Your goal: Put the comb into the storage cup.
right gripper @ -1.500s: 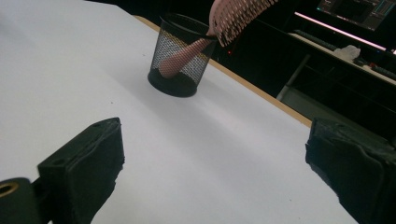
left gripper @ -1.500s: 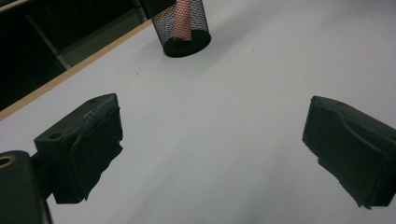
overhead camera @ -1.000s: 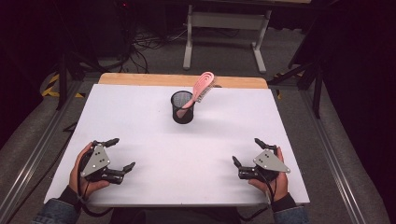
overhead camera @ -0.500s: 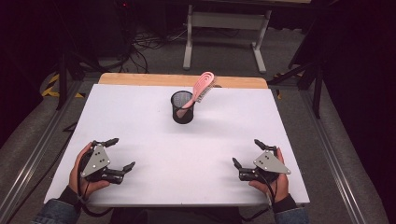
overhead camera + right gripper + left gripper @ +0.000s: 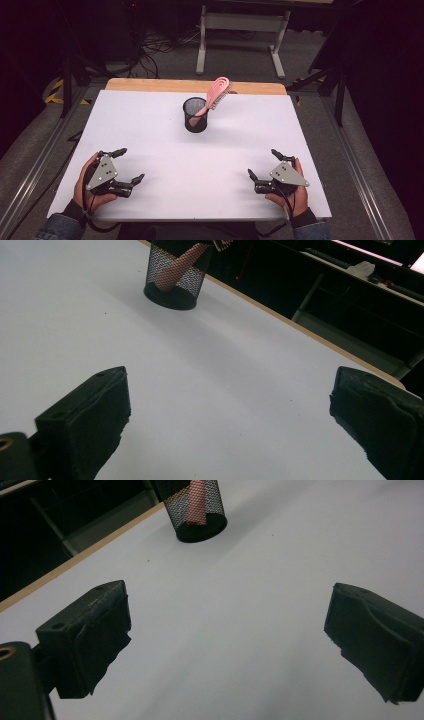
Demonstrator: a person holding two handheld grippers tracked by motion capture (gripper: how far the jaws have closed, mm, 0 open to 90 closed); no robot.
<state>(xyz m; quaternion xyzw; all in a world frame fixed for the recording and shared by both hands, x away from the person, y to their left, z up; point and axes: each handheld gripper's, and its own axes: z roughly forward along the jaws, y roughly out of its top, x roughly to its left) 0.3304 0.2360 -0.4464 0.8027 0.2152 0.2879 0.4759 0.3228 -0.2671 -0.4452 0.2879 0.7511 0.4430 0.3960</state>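
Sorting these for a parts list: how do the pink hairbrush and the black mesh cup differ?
The hairbrush is pink and solid, while the mesh cup is black and see-through. The hairbrush leans tilted, its bristled head sticking out above the rim; the mesh cup stands upright on the white table. The hairbrush is long and slim, the mesh cup short and round. Both sit at the far middle, away from either claw.
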